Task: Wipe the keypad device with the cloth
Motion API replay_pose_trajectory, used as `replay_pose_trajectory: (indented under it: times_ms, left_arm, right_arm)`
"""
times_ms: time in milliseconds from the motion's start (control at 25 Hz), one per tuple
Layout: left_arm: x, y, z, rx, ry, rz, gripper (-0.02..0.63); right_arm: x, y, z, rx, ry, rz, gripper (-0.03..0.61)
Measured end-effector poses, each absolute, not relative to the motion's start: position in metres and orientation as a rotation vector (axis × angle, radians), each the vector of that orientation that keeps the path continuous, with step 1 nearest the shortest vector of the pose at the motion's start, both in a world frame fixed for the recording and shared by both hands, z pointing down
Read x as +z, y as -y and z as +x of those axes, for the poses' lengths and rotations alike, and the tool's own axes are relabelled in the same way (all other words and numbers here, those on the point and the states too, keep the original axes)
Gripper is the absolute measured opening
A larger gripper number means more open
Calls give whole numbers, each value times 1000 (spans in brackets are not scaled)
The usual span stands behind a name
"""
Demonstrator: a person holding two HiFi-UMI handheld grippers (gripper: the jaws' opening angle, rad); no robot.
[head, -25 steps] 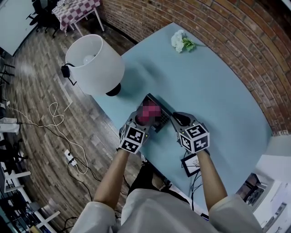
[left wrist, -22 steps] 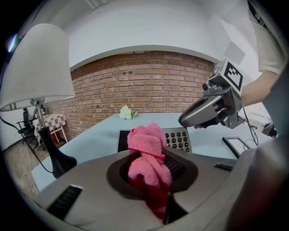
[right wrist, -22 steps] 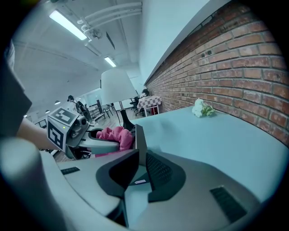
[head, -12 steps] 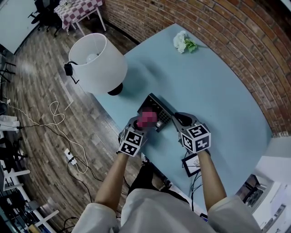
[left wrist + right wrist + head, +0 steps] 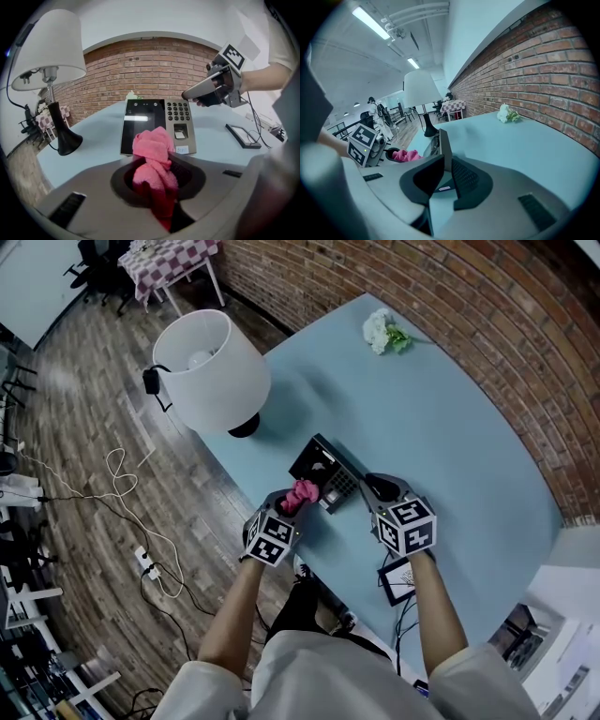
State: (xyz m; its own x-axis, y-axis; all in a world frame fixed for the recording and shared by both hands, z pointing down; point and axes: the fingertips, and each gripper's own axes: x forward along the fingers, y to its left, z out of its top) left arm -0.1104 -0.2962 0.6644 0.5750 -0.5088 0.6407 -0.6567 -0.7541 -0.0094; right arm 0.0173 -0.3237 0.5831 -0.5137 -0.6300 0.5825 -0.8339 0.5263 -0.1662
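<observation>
The keypad device [image 5: 321, 469] is a black slab with a dark screen and a number pad [image 5: 340, 486], propped up off the blue table [image 5: 441, 418]. My right gripper [image 5: 367, 487] is shut on its right edge; in the right gripper view the thin edge of the device [image 5: 444, 147] stands between the jaws. My left gripper [image 5: 292, 502] is shut on a pink cloth [image 5: 301, 492], bunched just at the device's near edge. In the left gripper view the cloth [image 5: 153, 157] rises in front of the device [image 5: 154, 123], and whether they touch is unclear.
A white-shaded lamp [image 5: 210, 371] stands at the table's left edge, close behind the device. White flowers [image 5: 380, 328] lie at the far end near the brick wall. A small black-framed item [image 5: 395, 577] with cables sits at the near table edge under my right arm.
My left gripper has drawn the cloth back off the device's face toward me; the screen, covered before, now shows. The right gripper has kept its hold.
</observation>
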Motion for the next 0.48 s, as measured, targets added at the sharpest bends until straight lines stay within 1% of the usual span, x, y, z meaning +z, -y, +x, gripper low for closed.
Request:
replay_pose_trajectory:
  times_ms: [120, 200, 360, 480]
  left_arm:
    - [667, 295, -116, 971, 951, 2563, 103]
    - [662, 296, -121, 939, 971, 2546, 98]
    - [624, 307, -123, 730, 1066, 2529, 95]
    - [584, 320, -108, 586, 1098, 2579, 95]
  right_arm:
    - [584, 324, 17, 604, 2315, 1203, 78]
    - [583, 324, 18, 584, 2310, 1223, 78]
    - [576, 322, 25, 557, 2304, 1257, 74]
    - [574, 317, 30, 579, 2305, 1256, 74]
